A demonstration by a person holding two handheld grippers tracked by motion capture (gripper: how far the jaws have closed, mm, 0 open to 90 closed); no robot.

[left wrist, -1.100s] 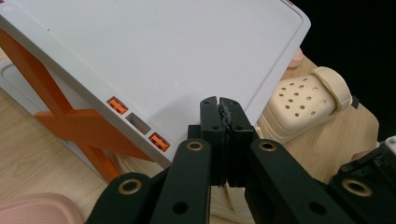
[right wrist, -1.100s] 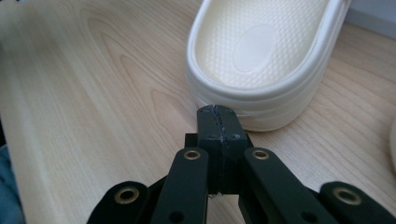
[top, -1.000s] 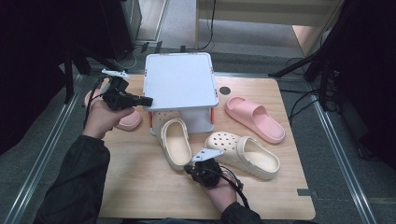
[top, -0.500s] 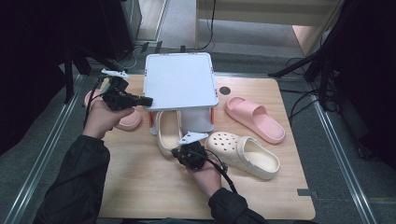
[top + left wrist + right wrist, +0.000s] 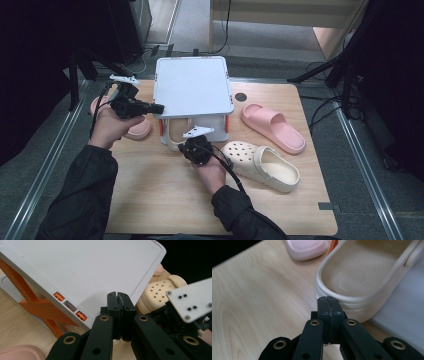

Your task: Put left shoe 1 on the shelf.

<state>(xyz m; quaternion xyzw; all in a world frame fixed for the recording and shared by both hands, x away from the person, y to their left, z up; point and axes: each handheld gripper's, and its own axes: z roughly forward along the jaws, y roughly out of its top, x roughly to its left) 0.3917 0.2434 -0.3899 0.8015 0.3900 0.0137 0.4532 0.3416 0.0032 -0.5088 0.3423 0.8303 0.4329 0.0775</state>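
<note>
R gripper [image 5: 328, 298], jaws shut tight w/ nothing in them, pushes on the heel of the cream shoe [image 5: 367, 275] under the white rack [image 5: 192, 87]. L gripper [image 5: 117, 294] is shut & empty too, by the rack's edge.

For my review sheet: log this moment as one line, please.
right tool: shut, at heel of beige clog under white rack | left tool: shut, empty, by rack | second clog: on table

No readable text, label, brand, number or sign anywhere on the things on the table.
</note>
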